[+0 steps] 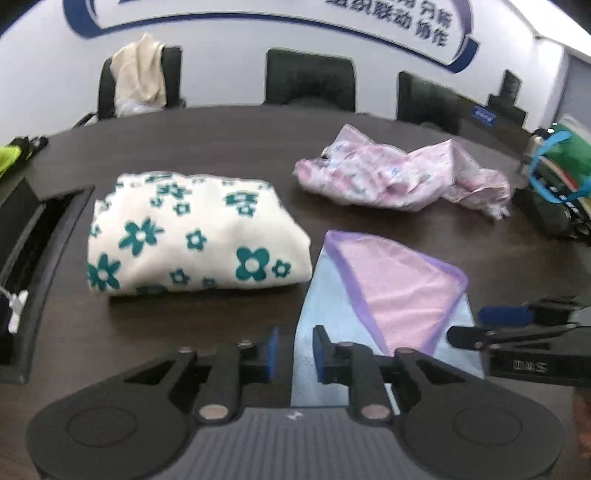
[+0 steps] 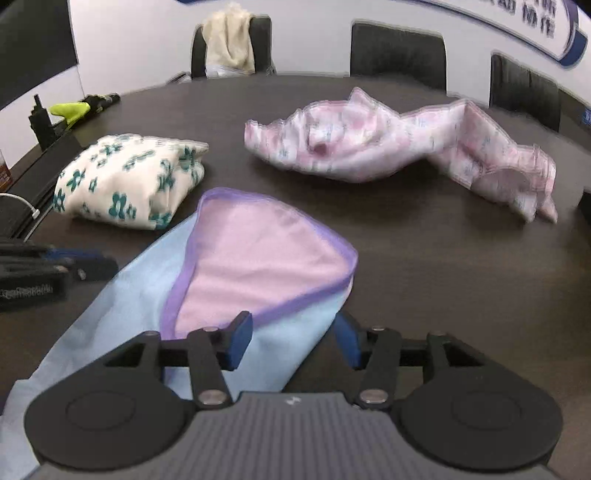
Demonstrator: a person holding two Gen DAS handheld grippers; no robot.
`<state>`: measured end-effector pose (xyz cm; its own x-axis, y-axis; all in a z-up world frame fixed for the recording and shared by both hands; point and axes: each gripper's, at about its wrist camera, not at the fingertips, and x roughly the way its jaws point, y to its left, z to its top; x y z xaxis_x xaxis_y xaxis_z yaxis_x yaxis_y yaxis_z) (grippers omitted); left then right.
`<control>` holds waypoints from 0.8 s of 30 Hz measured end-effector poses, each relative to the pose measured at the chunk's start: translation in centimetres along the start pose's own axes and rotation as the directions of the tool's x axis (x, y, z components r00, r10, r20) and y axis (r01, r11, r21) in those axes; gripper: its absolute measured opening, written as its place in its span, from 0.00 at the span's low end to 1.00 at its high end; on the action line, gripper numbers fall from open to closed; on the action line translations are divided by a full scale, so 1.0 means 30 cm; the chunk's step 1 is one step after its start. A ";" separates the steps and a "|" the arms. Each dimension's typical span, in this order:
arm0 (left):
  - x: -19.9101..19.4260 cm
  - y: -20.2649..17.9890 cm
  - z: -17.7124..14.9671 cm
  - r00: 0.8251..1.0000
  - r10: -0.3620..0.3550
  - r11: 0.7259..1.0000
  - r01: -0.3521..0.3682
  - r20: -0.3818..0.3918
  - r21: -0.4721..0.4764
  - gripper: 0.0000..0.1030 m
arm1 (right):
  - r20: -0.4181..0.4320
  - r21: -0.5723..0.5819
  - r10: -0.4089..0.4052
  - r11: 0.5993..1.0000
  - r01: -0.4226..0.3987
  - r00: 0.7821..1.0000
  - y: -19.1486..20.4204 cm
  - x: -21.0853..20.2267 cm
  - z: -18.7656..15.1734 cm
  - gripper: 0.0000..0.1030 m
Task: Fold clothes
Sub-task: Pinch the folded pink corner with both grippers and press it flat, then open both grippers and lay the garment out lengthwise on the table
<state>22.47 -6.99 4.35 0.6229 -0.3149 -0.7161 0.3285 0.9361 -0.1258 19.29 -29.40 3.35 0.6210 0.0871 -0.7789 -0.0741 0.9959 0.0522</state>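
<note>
Room: I see a white wall with blue lettering (image 1: 424,26) and black chairs (image 1: 310,77) behind the far edge; a beige garment (image 1: 138,70) hangs over one chair's back, out of play as far as I can judge.
Worktop (image 1: 221,140): dark wood grain, broad, with a black cable tray (image 1: 40,236) along its left side and clutter at both ends, a yellow-green item on the left, a green bag (image 1: 565,162) on the right.
Floral bundle (image 1: 192,232): white with teal flowers, folded thick and parked to the left; I take it as finished and set aside to keep the centre free.
Pink garment (image 2: 388,144): crumpled in a loose heap at the far right, well apart from the rest; it looks to be waiting its turn.
Cloth (image 2: 251,266): light blue with a pink face and purple hem, lying nearest me, just beside the floral bundle; one corner is turned over so the pink shows, which I read as a fold in progress.
Right tool (image 2: 291,339): jaws stand apart over the cloth's near edge; the blue fabric lies between them but neither pad presses on it.
Left tool (image 1: 295,350): jaws narrowly apart above the cloth's left edge, nothing pinched that I can see.
</note>
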 end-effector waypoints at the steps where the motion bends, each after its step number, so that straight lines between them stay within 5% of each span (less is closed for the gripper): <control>1: -0.004 0.000 -0.003 1.000 -0.018 1.000 0.018 -0.011 0.013 0.19 | -0.007 0.014 0.001 1.000 -0.001 1.000 0.003 0.003 -0.003 0.46; 4: 0.017 -0.025 -0.021 0.998 -0.052 0.996 0.055 -0.045 0.067 0.19 | -0.013 0.036 -0.020 0.999 0.020 1.000 0.016 -0.002 -0.024 0.40; 7: 0.055 -0.048 -0.040 0.998 -0.031 0.996 0.036 -0.056 0.088 0.18 | 0.003 0.026 -0.028 0.999 0.028 1.000 0.036 -0.003 -0.041 0.24; 8: 0.062 -0.050 -0.043 0.999 -0.020 0.996 0.024 -0.049 0.086 0.15 | 0.009 0.018 -0.025 1.000 0.025 1.000 0.041 -0.001 -0.041 0.14; 9: 0.067 -0.050 -0.044 0.999 -0.015 0.996 0.019 -0.042 0.084 0.02 | 0.015 0.009 -0.022 1.000 0.022 1.000 0.045 0.002 -0.040 0.09; 10: 0.070 -0.047 -0.043 0.999 -0.014 0.997 0.018 -0.045 0.073 0.01 | 0.017 0.007 -0.019 1.000 0.019 1.000 0.048 0.005 -0.036 0.05; 14: 0.075 -0.014 -0.040 0.999 0.022 1.000 -0.022 -0.027 0.013 0.00 | 0.030 -0.018 -0.012 1.000 0.013 0.999 0.061 0.042 0.003 0.02; 18: 0.054 0.010 -0.044 0.998 0.044 0.999 -0.045 -0.034 -0.030 0.05 | 0.035 -0.025 -0.030 0.999 0.030 0.999 0.068 0.091 0.061 0.03; 21: -0.076 -0.004 -0.075 0.997 0.075 0.997 -0.075 -0.020 -0.014 0.12 | 0.017 -0.032 -0.032 0.999 0.033 0.999 0.075 0.066 0.067 0.08; 24: -0.330 -0.026 -0.192 0.992 0.080 0.994 -0.073 0.097 -0.076 0.40 | 0.088 -0.063 0.032 0.998 -0.027 0.996 0.093 -0.082 -0.013 0.42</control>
<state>11.95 -3.69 7.58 0.7135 -0.2524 -0.6536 0.2271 0.9658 -0.1250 17.25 -26.86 5.17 0.6843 0.1212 -0.7191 -0.1396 0.9896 0.0340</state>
